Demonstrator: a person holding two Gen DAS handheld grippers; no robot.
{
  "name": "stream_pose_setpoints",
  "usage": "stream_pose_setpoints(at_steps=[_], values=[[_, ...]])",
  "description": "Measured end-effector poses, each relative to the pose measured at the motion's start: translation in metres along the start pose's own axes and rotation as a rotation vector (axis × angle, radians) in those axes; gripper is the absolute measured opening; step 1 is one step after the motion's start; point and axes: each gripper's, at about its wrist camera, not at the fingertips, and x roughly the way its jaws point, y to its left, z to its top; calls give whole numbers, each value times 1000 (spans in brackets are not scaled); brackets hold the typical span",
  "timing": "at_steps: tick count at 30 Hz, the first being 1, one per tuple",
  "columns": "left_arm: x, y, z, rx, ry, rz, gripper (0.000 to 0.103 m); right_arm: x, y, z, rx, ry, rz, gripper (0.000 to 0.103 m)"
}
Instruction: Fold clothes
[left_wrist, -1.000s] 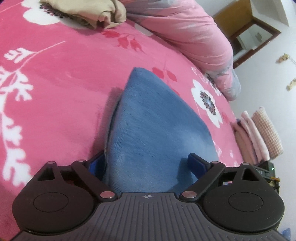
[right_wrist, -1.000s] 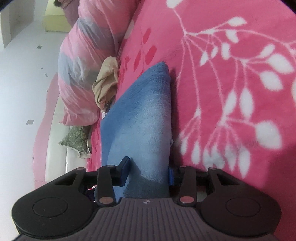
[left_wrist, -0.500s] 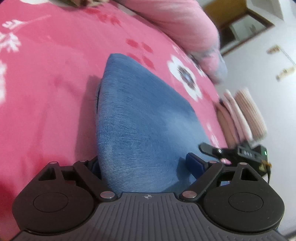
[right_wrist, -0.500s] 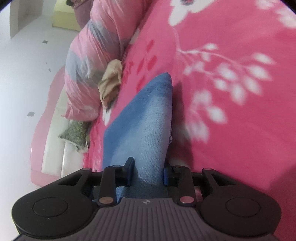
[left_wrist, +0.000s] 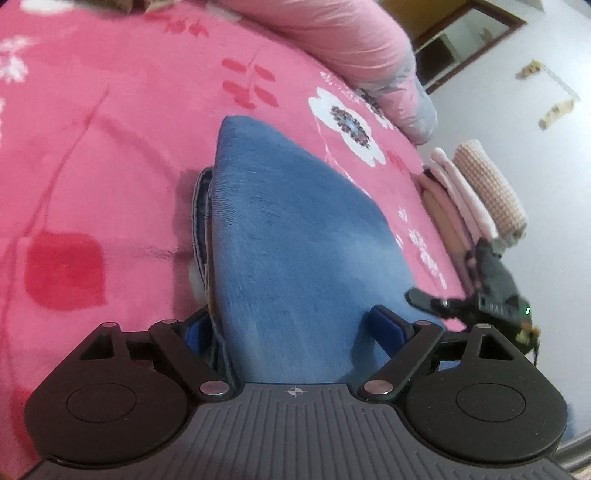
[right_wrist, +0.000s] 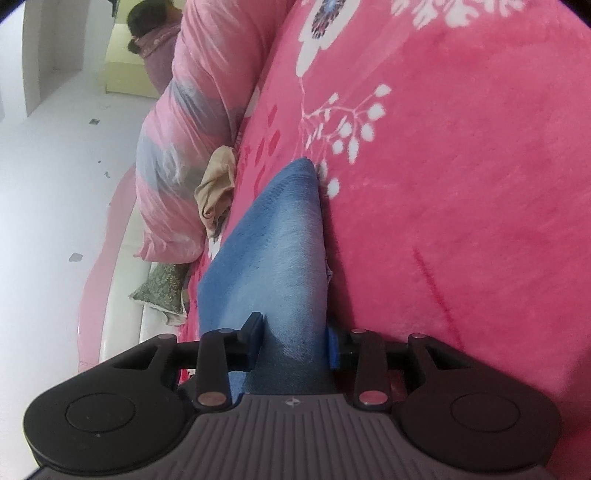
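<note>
Left wrist: left gripper (left_wrist: 295, 325) wide around folded jeans (left_wrist: 295, 236), grip unclear | right gripper (right_wrist: 293, 341) pinching them after reopening slightly | keep both level

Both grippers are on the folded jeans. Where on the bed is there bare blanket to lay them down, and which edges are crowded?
Open pink blanket lies beside the folded jeans in the left wrist view, away from the stacked folded clothes. The quilt roll, the beige garment against it and that stack crowd two edges. The left gripper and right gripper grip the jeans.
</note>
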Motion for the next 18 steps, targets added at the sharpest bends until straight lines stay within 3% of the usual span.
stream_pose_setpoints(at_steps=[12, 14, 18], values=[[24, 3, 17, -28, 59, -53, 95, 5, -6, 9, -2, 34, 38, 37], [22, 5, 15, -38, 56, -64, 93, 9, -5, 12, -8, 42, 39, 37], [9, 7, 4, -11, 43, -77, 78, 14, -2, 13, -29, 57, 42, 36]])
